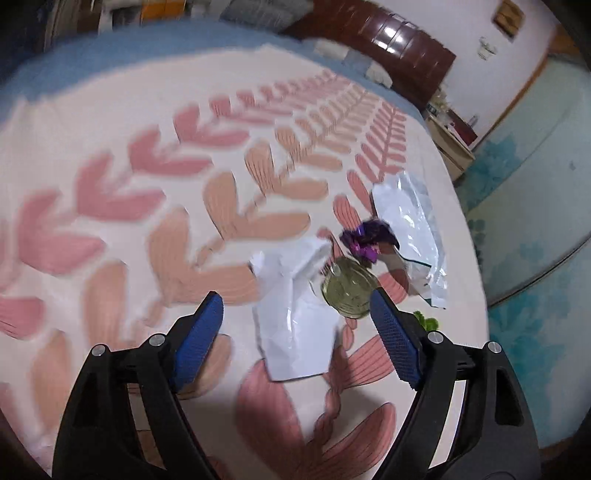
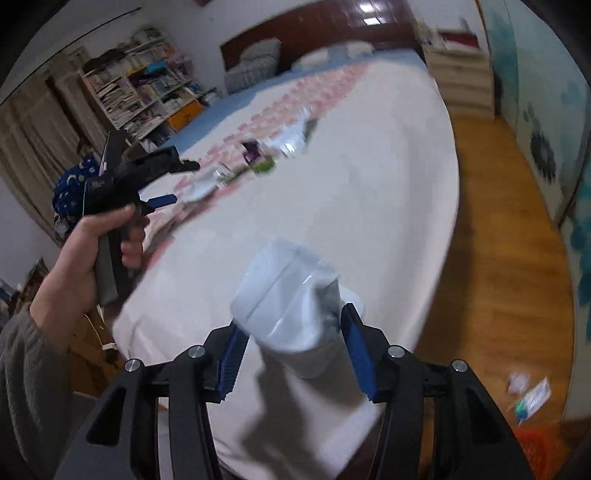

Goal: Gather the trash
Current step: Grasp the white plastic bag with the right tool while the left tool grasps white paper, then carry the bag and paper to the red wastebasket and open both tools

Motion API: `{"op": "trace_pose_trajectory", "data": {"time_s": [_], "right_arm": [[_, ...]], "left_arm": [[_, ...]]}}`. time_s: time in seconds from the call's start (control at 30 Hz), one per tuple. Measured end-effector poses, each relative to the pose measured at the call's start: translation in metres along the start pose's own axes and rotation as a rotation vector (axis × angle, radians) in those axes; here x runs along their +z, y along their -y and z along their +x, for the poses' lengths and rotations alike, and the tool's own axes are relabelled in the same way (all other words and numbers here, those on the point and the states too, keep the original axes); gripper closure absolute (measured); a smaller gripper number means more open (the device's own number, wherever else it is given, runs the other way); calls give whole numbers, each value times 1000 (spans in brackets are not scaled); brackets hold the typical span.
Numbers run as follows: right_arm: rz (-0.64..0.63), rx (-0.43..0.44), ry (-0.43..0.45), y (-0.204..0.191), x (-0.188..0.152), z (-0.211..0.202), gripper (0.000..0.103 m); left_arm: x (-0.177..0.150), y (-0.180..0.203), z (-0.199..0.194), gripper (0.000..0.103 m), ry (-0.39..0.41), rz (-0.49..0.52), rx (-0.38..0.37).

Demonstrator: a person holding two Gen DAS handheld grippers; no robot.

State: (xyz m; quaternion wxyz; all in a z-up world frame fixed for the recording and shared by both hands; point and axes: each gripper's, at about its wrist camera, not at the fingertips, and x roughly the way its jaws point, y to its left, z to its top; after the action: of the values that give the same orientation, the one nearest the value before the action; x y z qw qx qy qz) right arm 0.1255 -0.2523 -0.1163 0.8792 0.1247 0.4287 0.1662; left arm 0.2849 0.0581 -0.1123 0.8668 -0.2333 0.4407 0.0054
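Observation:
Trash lies on the flowered bedspread [image 1: 147, 192]: a crumpled white paper [image 1: 295, 325], a greenish clear plastic lid [image 1: 349, 291], a purple wrapper [image 1: 365, 238] and a silvery white pouch [image 1: 410, 229]. My left gripper [image 1: 295, 297] hovers open just above the white paper, with nothing between its blue pads [image 1: 199, 339]. In the right wrist view my right gripper [image 2: 295, 321] is shut on a white cup-like container wrapped in clear plastic [image 2: 291, 295], held above the bed's near corner. The left gripper [image 2: 184, 182] shows there in a hand, near the trash pile [image 2: 258, 162].
A small green scrap [image 1: 426, 319] lies by the bed's right edge. Wooden floor [image 2: 498, 221] runs along the bed's right side, with loose wrappers [image 2: 528, 395] and something orange [image 2: 535, 450] on it. A bookshelf [image 2: 140, 92] and headboard [image 2: 314, 33] stand at the far end.

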Motion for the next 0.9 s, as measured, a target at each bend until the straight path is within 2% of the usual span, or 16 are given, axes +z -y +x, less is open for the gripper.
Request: {"op": "trace_pose_trajectory", "data": {"time_s": [0.07,0.1,0.17,0.2,0.33,0.43,0.53,0.63,0.73,0.9], "right_arm": [[-3,-1,4,3,1,1,52],[2,0,4,4,1,2,52],[-1,-8,2,-1,1,5,50],[-8,-15,2,-2,0,7,50],[-25,-25,7,-9,7,15,50],[-21,-26,16,-9,8,9,50],[-16,-21,46,-8,8,-10,50],[-19,-16,92,-6,10,-38,50],[-19,-18,154,-1,13,-75,50],[-24,-44,243,28,11,-156,50]], "left_arm": [[-2,-1,9,24,-25,-9,19],[-3,0,10,32,-29,-3,37],[-4,1,11,63,-36,1,40],[-4,-1,13,83,-45,-5,27],[-8,-5,8,88,-41,-33,-16],[-15,-1,-8,89,-9,-25,-14],[-30,5,-39,89,36,-2,-9],[-55,18,-82,89,90,27,-37],[-82,41,-121,89,114,48,-104],[-130,133,-164,89,88,207,-212]]}}
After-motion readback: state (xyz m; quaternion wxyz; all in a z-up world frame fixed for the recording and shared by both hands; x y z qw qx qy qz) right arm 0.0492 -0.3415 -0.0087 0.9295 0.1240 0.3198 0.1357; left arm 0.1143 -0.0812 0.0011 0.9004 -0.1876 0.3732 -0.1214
